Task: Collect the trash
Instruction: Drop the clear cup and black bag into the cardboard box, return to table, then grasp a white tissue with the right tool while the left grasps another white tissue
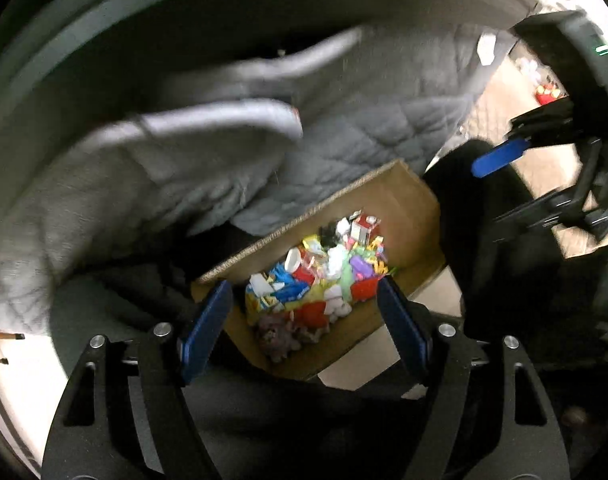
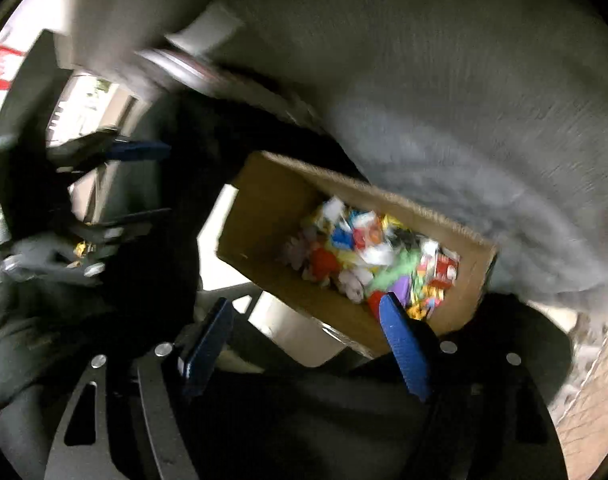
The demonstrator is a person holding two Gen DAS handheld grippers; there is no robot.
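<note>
A brown cardboard box [image 1: 408,208] holds a heap of colourful trash [image 1: 324,268]: wrappers and small bits. My left gripper [image 1: 304,320] is open and empty, hovering over the box's near end. The right gripper shows at the right edge of the left wrist view [image 1: 500,158]. In the right wrist view the box [image 2: 263,208] and its trash [image 2: 376,256] lie ahead, blurred. My right gripper [image 2: 308,332] is open and empty above the box's near wall. The left gripper [image 2: 139,150] shows at the left.
A grey quilted blanket [image 1: 364,120] lies bunched behind and beside the box, also in the right wrist view [image 2: 464,120]. Dark fabric [image 1: 504,280] lies around the box. Pale floor [image 1: 544,160] shows at the right.
</note>
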